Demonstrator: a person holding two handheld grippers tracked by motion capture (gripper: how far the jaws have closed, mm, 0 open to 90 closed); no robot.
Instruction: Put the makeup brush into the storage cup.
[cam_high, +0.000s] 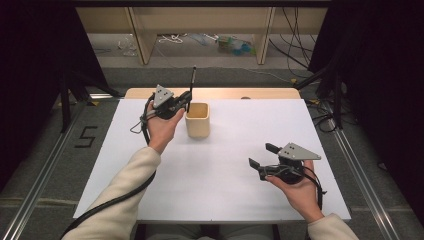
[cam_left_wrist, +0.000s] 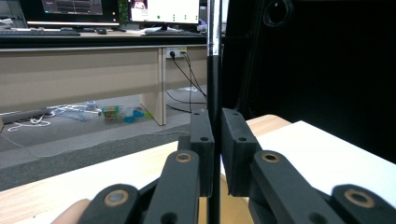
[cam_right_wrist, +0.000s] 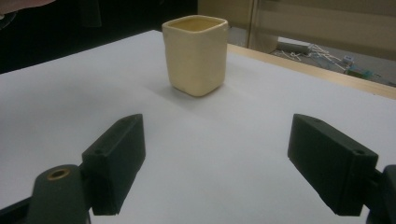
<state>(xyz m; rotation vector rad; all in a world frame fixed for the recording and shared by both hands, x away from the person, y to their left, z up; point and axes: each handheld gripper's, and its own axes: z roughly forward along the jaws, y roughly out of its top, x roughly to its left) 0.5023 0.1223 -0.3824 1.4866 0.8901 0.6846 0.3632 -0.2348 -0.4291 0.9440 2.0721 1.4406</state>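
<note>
Pen (cam_high: 193, 80) upright, clamped in the left gripper (cam_high: 186, 103) jaws right at the rim of the cream square cup (cam_high: 198, 120), tip apparently not yet dropped in. Right gripper (cam_high: 264, 156) waits well off from the cup over the white worktop (cam_high: 220, 170), jaws apart and empty.

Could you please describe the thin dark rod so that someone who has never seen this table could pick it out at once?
Start at the white table and find the cream square cup near its far edge. Just beside it, the left gripper is shut on a black rod that stands almost upright over the cup's rim. It is the one slim, stick-like thing here, rising above everything else on the table.
</note>
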